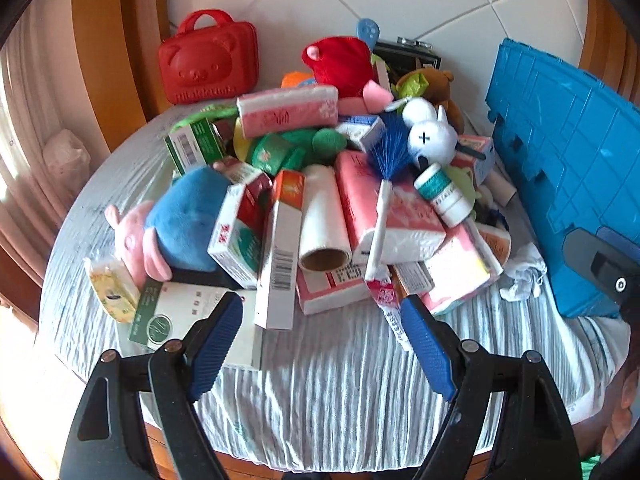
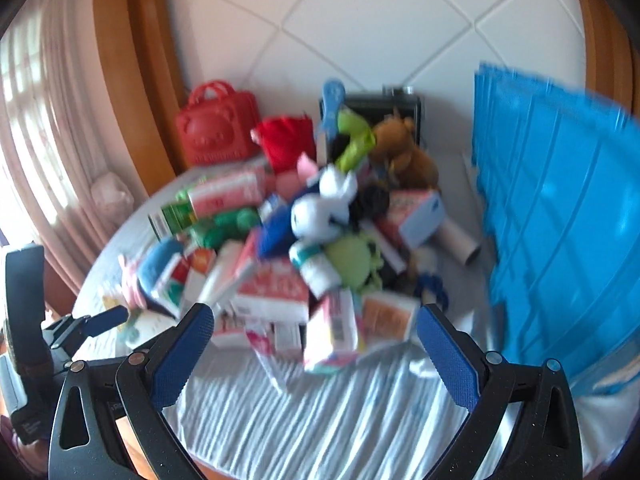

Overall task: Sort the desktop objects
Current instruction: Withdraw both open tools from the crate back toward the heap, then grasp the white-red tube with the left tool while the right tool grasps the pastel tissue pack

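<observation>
A heap of objects lies on a round table with a white striped cloth (image 1: 320, 380). It holds a blue and pink plush (image 1: 176, 224), a white rabbit plush (image 1: 432, 136), a blue brush (image 1: 384, 184), a plastic bag roll (image 1: 324, 216), a white bottle (image 1: 444, 196), pink tissue packs (image 1: 288, 110) and boxes such as a tall orange and white one (image 1: 280, 248). My left gripper (image 1: 322, 312) is open and empty, just in front of the heap. My right gripper (image 2: 316, 322) is open and empty, near the heap's front; its view is blurred.
A blue plastic crate (image 1: 568, 160) stands at the table's right side, also in the right wrist view (image 2: 560, 220). A red bear case (image 1: 208, 60) stands at the back left against the wall. The left gripper's body (image 2: 36, 320) shows at the right view's left edge.
</observation>
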### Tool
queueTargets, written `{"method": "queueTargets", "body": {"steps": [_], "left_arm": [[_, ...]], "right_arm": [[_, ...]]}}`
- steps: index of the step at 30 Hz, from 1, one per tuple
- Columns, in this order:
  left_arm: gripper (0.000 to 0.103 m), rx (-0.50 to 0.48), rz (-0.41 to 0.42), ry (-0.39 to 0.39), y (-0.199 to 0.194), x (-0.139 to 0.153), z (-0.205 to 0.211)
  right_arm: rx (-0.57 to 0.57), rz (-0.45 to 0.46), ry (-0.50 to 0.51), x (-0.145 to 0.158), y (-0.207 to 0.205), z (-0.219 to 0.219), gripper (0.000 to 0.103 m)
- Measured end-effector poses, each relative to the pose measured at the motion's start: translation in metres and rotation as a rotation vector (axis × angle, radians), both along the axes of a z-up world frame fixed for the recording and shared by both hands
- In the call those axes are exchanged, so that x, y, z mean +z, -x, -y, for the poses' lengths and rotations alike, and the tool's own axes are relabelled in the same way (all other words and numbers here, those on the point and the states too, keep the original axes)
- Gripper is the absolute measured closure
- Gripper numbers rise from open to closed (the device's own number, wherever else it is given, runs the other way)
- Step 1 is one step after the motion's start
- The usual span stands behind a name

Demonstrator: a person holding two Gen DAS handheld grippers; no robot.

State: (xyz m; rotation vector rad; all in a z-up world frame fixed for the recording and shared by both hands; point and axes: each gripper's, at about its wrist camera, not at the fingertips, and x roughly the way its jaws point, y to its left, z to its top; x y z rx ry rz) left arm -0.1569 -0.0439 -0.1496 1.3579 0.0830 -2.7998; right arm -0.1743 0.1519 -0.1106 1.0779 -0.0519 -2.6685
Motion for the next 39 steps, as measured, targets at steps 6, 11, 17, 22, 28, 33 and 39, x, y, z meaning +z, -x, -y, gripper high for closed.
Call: {"method": "queueTargets", "body": {"steps": [6,11,17,22,28,33,39], "left_arm": [[0.022,0.005,0.058,-0.002,0.013,-0.047,-0.025],[0.022,0.011,0.096,-0.003,0.031,-0.078,-0.044],[0.029,0.029,0.129,-0.003,0.047,-0.102,-0.051],[0.058,0.02,0.155,-0.045,0.051,-0.111,-0.047],[0.086,-0.014,0.14,-0.048,0.047,-0.104,-0.048],[0.087,-0.029,0.125,-0.038,0.04,-0.094,-0.043],[0.087,-0.052,0.104,-0.072,0.019,-0.074,-0.042]], "right_arm": [[-0.015,0.133,-0.031,-0.059,0.01,-0.02,0.02],[0.002,0.19,-0.013,-0.094,0.023,-0.036,0.02],[0.03,0.204,0.01,-0.113,0.042,-0.034,0.02],[0.058,0.226,0.03,-0.128,0.051,-0.024,0.02],[0.063,0.238,0.052,-0.136,0.057,-0.014,0.027],[0.08,0.24,0.072,-0.138,0.063,-0.005,0.056],[0.087,0.225,0.011,-0.125,0.042,0.002,0.06]]}}
